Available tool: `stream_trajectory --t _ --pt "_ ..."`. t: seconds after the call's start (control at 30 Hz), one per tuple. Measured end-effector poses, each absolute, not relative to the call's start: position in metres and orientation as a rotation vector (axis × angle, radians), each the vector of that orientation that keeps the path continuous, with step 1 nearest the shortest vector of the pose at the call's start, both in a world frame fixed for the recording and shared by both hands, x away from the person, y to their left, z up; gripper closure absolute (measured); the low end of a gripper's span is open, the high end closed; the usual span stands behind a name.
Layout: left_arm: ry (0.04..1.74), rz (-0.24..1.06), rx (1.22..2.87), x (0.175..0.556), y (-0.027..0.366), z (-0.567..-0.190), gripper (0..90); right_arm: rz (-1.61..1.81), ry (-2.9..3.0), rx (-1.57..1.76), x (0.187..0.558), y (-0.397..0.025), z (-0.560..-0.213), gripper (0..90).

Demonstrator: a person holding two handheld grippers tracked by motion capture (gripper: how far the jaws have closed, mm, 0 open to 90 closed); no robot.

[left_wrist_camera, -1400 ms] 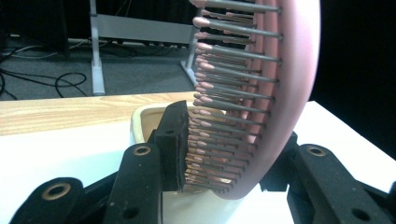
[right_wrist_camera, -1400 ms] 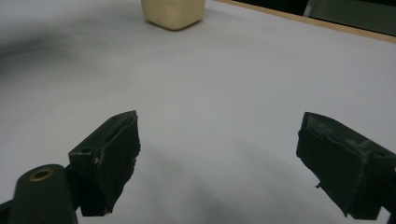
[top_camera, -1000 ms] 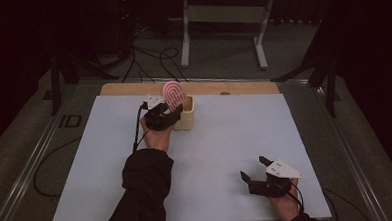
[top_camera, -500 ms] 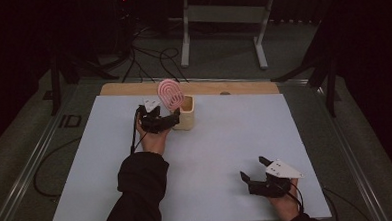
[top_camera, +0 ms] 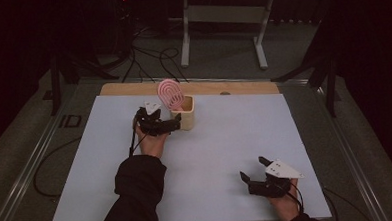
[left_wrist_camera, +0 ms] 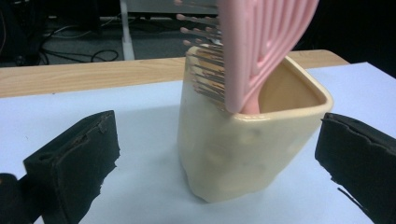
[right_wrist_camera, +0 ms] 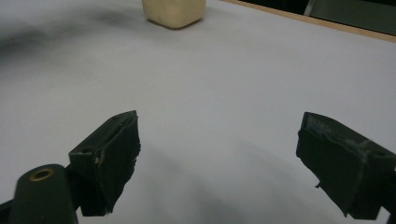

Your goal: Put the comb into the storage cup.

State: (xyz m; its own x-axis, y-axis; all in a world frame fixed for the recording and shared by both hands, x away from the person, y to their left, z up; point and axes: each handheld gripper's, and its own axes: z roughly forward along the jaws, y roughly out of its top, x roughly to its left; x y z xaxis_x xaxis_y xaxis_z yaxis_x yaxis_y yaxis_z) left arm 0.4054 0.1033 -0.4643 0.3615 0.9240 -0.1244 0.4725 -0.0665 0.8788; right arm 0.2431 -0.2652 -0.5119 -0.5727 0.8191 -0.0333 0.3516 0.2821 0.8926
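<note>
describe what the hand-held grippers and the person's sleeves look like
Both are black. The left hand-held gripper and the right hand-held gripper each carry a pale three-cornered plate on top, trail a thin black cable, and have blocky black jaws with rough, chipped edges. The left sleeve is dark.

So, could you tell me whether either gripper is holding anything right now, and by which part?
Nothing is held. The left gripper is open beside the cream cup with the pink brush; the right gripper is open over the table.

High view looks down; gripper views (low, close) share the cup (left_wrist_camera: pixel 247 154).
</note>
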Motion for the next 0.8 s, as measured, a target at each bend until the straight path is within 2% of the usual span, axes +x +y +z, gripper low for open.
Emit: stream_trajectory --t 0.8 --pt "1.139 0.618 1.745 0.366 0.113 -0.469 0.5 1.237 2.073 1.041 0.243 -0.263 -0.513 13.3"
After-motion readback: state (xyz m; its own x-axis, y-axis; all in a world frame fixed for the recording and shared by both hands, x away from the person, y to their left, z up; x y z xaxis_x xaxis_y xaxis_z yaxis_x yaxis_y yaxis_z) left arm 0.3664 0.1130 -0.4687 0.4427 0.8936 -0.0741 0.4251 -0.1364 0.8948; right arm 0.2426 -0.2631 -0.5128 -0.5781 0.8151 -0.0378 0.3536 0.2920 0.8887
